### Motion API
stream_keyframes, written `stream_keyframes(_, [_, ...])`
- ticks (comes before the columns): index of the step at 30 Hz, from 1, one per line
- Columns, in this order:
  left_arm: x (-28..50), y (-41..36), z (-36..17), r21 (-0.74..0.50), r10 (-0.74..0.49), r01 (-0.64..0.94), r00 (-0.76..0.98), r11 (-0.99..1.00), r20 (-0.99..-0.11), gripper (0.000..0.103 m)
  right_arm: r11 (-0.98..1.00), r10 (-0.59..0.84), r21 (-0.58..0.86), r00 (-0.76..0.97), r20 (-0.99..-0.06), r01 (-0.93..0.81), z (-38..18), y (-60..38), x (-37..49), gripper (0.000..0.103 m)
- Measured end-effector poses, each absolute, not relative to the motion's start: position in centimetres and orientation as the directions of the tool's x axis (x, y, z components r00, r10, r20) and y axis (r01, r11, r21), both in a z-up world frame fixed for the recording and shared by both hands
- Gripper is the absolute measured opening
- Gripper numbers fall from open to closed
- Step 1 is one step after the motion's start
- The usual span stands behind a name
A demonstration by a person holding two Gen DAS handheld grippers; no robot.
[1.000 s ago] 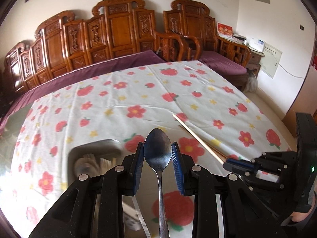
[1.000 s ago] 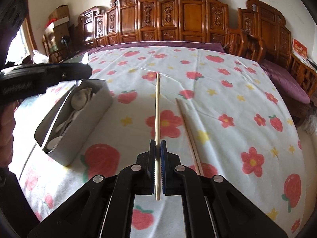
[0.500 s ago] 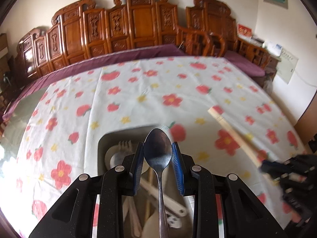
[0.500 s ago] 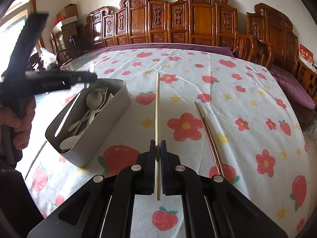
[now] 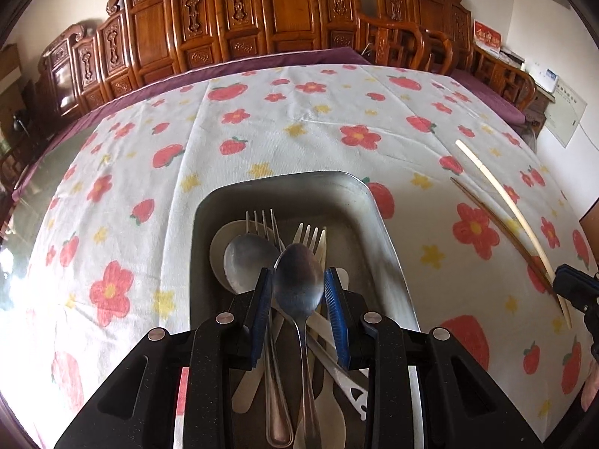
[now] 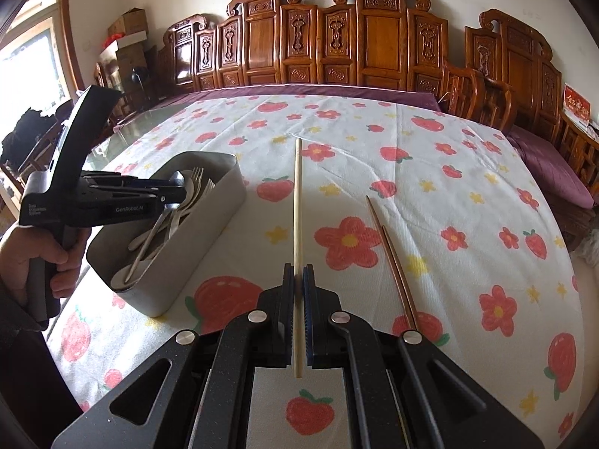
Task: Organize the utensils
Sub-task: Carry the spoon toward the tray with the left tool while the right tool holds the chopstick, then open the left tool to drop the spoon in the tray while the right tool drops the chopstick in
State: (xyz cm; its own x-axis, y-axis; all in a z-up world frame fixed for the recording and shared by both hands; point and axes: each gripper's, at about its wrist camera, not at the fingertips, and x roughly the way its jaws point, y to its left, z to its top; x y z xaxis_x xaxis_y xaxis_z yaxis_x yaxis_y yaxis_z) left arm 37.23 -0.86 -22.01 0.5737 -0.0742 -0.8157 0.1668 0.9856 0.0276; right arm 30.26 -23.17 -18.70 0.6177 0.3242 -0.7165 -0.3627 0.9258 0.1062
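Spoon (image 5: 298, 284) bowl-forward between left fingers (image 5: 262, 295), over bin (image 5: 382, 224)

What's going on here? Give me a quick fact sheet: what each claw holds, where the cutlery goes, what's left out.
left claw: shut on a metal spoon, above the tray
right claw: shut on a pale chopstick, held above the cloth
tray: grey, holds forks, spoons and white utensils
left out: brown chopsticks on the tablecloth
setting: carved wooden chairs behind the table
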Motion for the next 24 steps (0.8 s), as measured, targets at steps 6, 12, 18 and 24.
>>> stream_keyframes(6, [35.5, 0.1, -21.1, 0.021, -0.077, 0.156, 0.598, 0.988, -0.798, 0.036, 0.92, 0.332, 0.103, 0.615, -0.715, -0.377, -18.5, -22.3, 29.8, 0.006])
stream_keyframes(12, [33.0, 1.4, -19.6, 0.001, -0.094, 0.148, 0.631, 0.989, -0.77, 0.036, 0.918, 0.336, 0.1, 0.621, -0.708, -0.383, -17.7, -21.1, 28.8, 0.006])
stream_keyframes(18, [30.4, 2.8, -17.6, -0.01, -0.1, 0.137, 0.666, 0.99, -0.739, 0.04, 0.924, 0.329, 0.102, 0.632, -0.701, -0.368, -16.5, -20.5, 27.5, 0.006])
stream_keyframes(24, [27.6, 3.9, -15.3, 0.0, -0.098, 0.14, 0.695, 0.99, -0.712, 0.045, 0.921, 0.328, 0.086, 0.637, -0.698, -0.38, -15.0, -19.0, 25.7, 0.006])
